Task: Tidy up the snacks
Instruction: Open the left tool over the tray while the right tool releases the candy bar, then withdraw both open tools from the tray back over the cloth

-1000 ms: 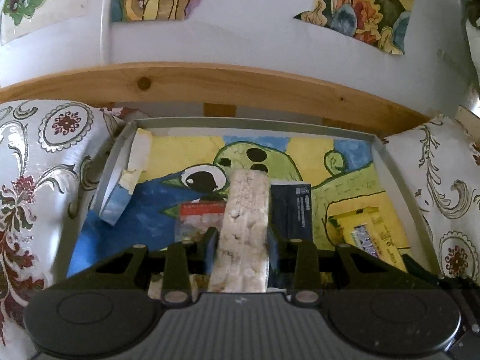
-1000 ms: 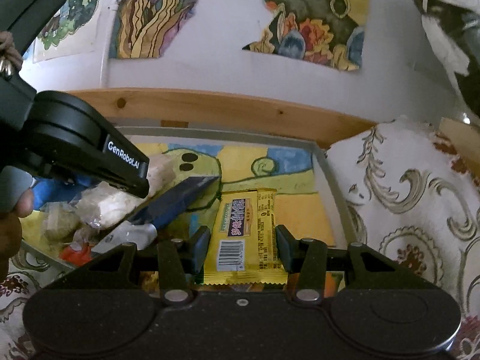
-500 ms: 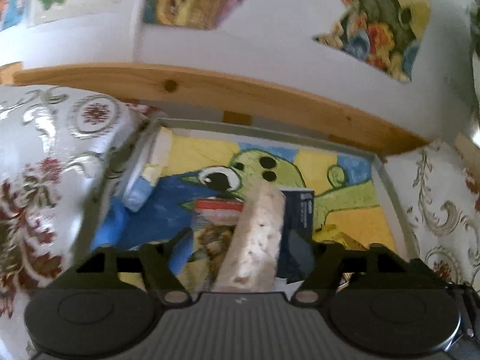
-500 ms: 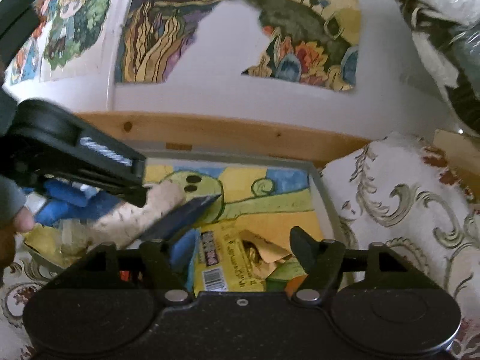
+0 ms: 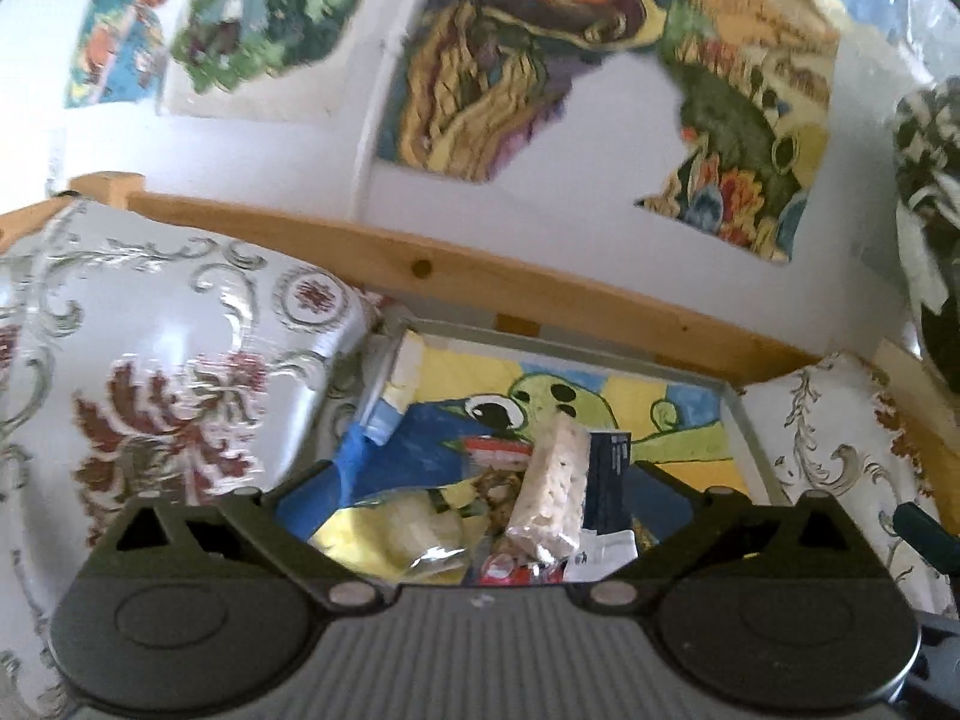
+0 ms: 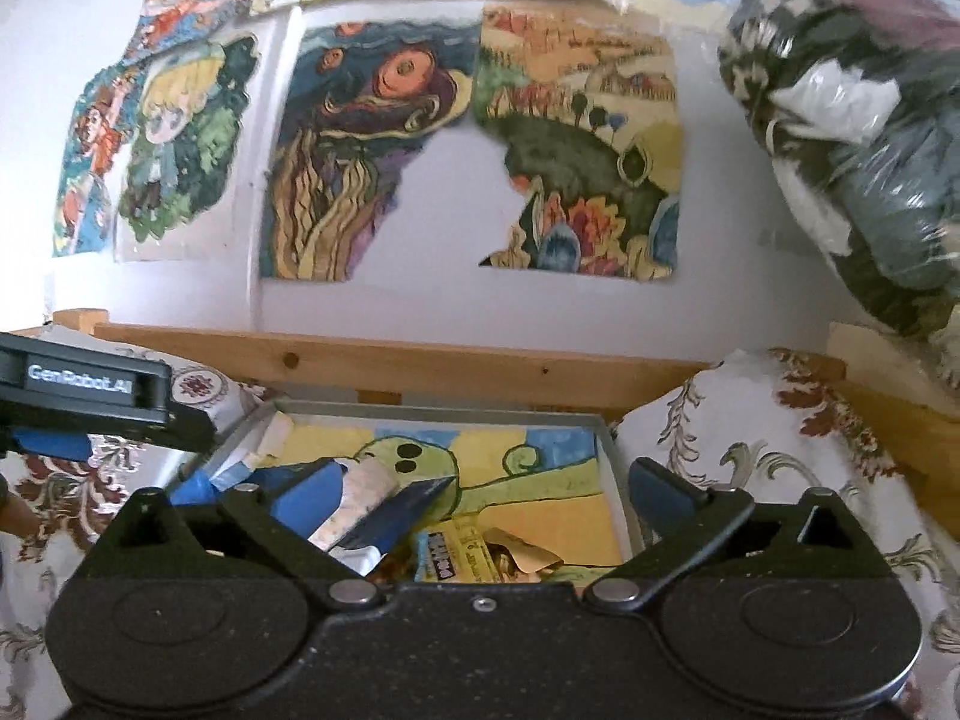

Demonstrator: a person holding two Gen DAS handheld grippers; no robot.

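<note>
Snacks lay heaped in a shallow grey tray (image 5: 744, 420) lined with a cartoon painting of a green creature, the tray sitting between 2 brocade cushions, one at the left (image 5: 168, 372) and one at the right (image 6: 780, 456), below a pine rail (image 6: 420, 366); the left tongs (image 5: 480, 480) stood spread wide above the pile, gripping nothing; a pale puffed-rice bar (image 5: 552, 492) in clear wrap lay lengthwise across the heap, touching a dark navy packet (image 5: 607, 480) just to its right; a crinkled yellow-and-clear bag (image 5: 408, 534) lay to the left of the bar, and a red-and-white wrapper (image 5: 510, 570) showed beneath its near end; the right tongs (image 6: 480, 492) were likewise wide open and empty, with blue pads showing on the inner faces of the fingers (image 6: 660, 495); in the right wrist view a yellow bar wrapper (image 6: 462, 555) with a barcode lay on the tray floor beneath those tongs, beside a torn tan scrap (image 6: 522, 552); the body of the left tool, marked GenRobot.AI (image 6: 90, 396), reached in from the left edge of that view; torn, brightly coloured paintings (image 6: 372, 150) covered the white wall behind, and a bundle wrapped in clear plastic (image 6: 852, 120) hung at the upper right.
</note>
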